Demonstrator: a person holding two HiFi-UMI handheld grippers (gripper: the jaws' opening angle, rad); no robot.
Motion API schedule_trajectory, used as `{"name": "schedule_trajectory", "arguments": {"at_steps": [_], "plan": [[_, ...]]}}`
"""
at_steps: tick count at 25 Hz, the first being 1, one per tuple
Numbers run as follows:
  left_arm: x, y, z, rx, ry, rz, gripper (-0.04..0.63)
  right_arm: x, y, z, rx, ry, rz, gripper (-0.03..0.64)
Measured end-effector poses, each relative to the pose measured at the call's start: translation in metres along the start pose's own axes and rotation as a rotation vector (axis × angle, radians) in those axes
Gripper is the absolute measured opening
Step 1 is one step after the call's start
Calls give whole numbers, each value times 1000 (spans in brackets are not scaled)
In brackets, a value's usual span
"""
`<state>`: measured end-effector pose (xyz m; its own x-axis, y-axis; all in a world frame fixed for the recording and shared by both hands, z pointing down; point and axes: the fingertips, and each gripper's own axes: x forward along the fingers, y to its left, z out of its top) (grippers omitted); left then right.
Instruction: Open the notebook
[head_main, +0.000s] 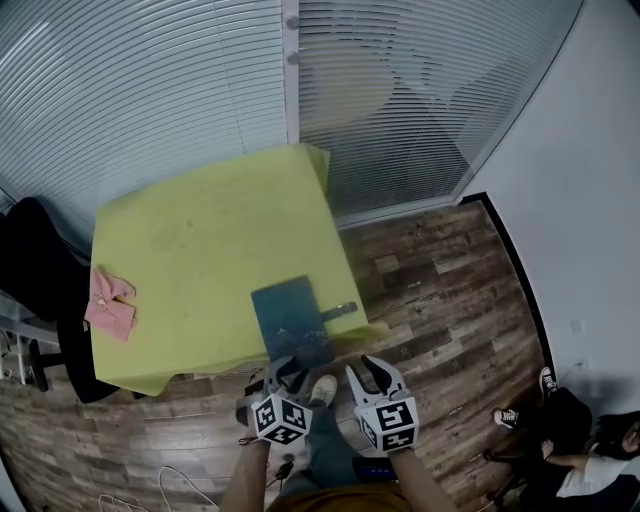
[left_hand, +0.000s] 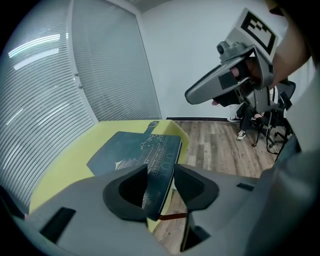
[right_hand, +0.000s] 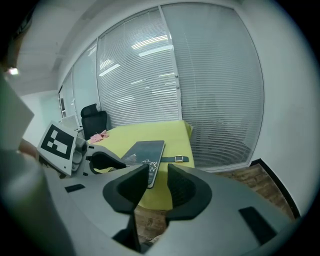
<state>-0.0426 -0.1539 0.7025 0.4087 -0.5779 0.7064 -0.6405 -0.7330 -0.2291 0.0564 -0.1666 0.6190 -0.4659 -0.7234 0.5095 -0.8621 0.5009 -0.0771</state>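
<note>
Found the dark teal notebook (head_main: 290, 318) lying closed and flat at the near edge of the yellow-green table (head_main: 200, 230), cover up, with a pale line drawing on it. Noted its strap (head_main: 340, 310), with a metal buckle, stretched out to the right across the table top towards the right edge. Saw the left gripper (left_hand: 161, 171) tilted down at the notebook's near corner, jaws apart, with the corner standing between them (close against the left jaw, a sliver of floor showing between the book's edge and the right jaw), so not clamped. Spotted a thin reddish ribbon (left_hand: 172, 216) under that corner, low between the jaws. Found the right gripper (right_hand: 157, 170) just beside the left one and short of the table, jaws likewise apart and holding nothing; only the notebook's near end and the table showed beyond the gap. Picked out a pink cloth (head_main: 110, 303) at the table's left edge, well apart from the notebook, and a black office chair (head_main: 40, 280) just past it. Made out closed blinds (head_main: 150, 90) behind the table, a wood-plank floor (head_main: 440, 290) to the right, and a seated person (head_main: 590, 450) at the lower right of the head view.
</note>
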Motion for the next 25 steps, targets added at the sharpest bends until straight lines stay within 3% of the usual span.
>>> {"name": "schedule_trajectory", "arguments": {"at_steps": [7,25], "plan": [[-1,1,0,35,9,-13,183,-1,6,7,5,-4,7,132],[-8,6,8,11,3,5,199,-5,8,22,-17,-20,40,112]]}}
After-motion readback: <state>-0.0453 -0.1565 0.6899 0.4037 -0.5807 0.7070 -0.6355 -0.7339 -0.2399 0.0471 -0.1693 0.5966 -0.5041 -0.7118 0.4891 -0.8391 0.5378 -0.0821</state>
